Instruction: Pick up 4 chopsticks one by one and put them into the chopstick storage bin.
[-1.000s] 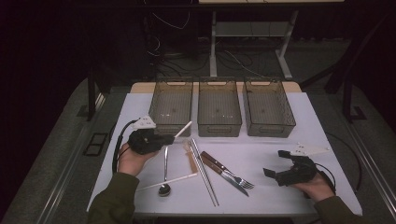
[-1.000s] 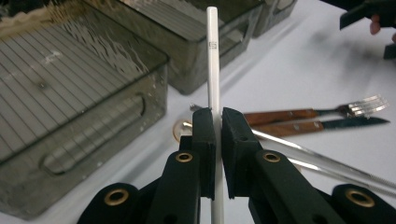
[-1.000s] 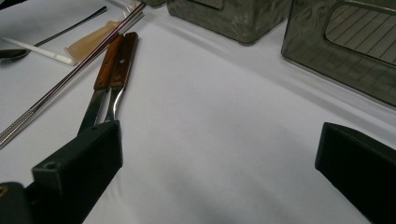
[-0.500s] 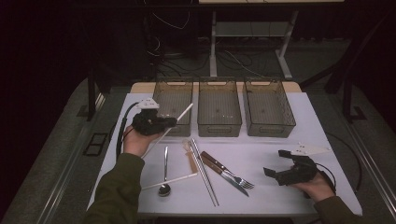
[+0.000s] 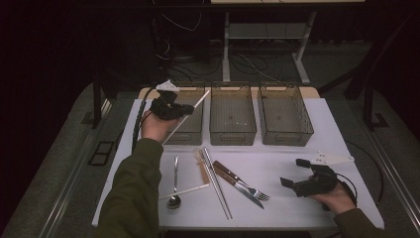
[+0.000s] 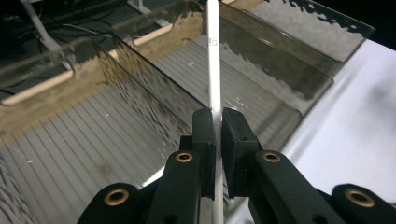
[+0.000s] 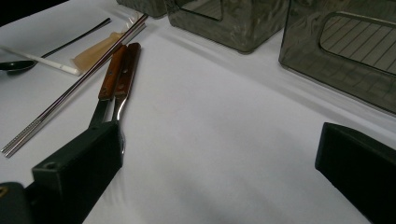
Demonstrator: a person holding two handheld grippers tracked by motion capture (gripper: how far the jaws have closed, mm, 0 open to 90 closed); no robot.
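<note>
The left hand-held gripper (image 5: pixel 184 110), jaws clamped on a white chopstick (image 5: pixel 187 115), holds it over the leftmost bin (image 5: pixel 190 133); thin, light, stiff and likely slippery, it is gripped mid-length. The right hand-held gripper (image 5: pixel 293 172) rests wide open.

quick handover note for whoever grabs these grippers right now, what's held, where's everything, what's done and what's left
Left gripper: shut on a white chopstick, raised over the left bin.
Right gripper: open, holding nothing, low over the table at its right.
On the table: second white chopstick, spoon, metal chopsticks, knife and fork.
Done: one chopstick picked up. All three bins look empty.
Left: probably drop this chopstick in, then sort the rest.
</note>
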